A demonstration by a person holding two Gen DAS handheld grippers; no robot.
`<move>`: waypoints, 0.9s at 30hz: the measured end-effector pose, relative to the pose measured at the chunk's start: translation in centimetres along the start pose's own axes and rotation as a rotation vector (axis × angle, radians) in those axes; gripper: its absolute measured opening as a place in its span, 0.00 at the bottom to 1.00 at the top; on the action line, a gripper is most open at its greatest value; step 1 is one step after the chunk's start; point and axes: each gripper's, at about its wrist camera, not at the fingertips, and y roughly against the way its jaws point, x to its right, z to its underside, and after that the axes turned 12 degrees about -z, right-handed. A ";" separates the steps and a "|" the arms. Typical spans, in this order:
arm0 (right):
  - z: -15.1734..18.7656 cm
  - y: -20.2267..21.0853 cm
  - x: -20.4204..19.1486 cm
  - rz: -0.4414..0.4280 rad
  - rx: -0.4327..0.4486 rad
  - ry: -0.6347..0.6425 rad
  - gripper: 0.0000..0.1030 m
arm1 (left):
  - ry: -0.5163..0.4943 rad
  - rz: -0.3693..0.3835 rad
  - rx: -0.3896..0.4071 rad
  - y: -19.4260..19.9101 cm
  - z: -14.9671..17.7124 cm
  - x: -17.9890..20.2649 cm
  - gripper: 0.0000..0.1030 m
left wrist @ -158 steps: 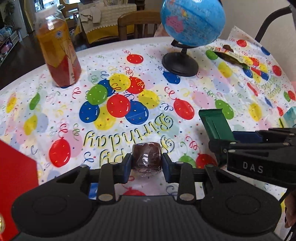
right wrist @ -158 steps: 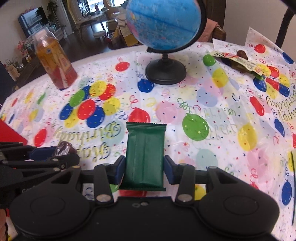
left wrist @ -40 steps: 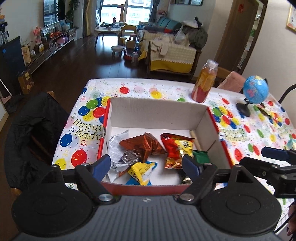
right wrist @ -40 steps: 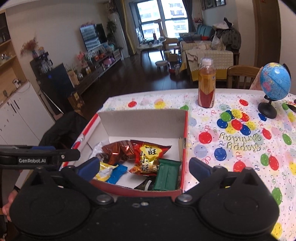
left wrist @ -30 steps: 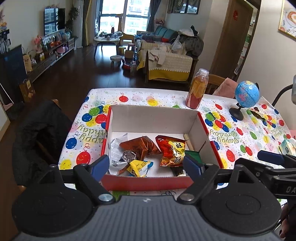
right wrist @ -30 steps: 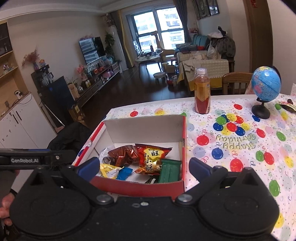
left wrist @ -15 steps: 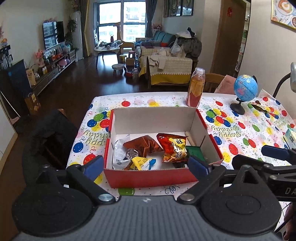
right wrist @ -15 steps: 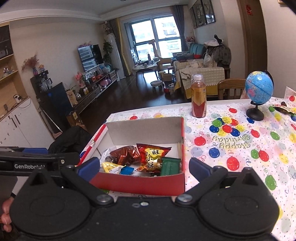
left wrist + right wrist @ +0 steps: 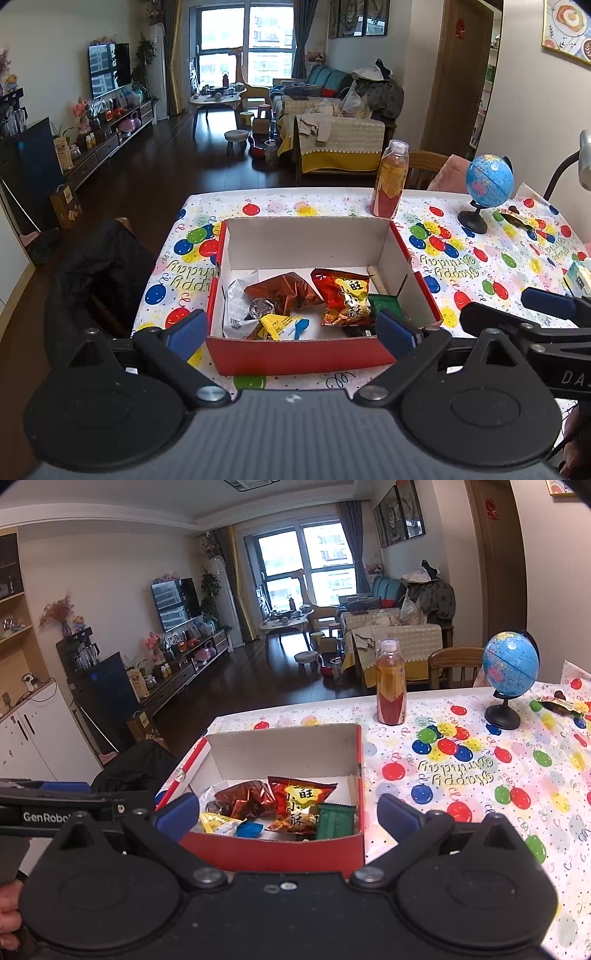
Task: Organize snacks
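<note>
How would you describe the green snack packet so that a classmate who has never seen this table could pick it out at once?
Find the red cardboard box with white inner walls on the balloon-print tablecloth. Look in its near right corner, beside the red-orange crisp bag printed with yellow characters. The green snack packet there is the only plain dark green, flat rectangular wrapper; its neighbours are shiny, crumpled or brightly printed.

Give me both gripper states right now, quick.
Left gripper: open, holding nothing, above the near edge of the red box.
Right gripper: open, holding nothing.
</note>
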 end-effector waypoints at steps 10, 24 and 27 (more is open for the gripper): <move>-0.2 -0.3 0.2 0.013 -0.006 -0.011 1.00 | 0.014 -0.014 0.007 0.1 0.0 -0.2 0.95; -0.3 -0.1 0.2 0.036 0.022 -0.015 1.00 | 0.009 -0.014 0.027 0.7 -0.2 -0.1 0.95; -0.3 0.0 0.1 0.036 0.026 -0.010 1.00 | 0.007 -0.010 0.040 1.0 -0.1 0.1 0.95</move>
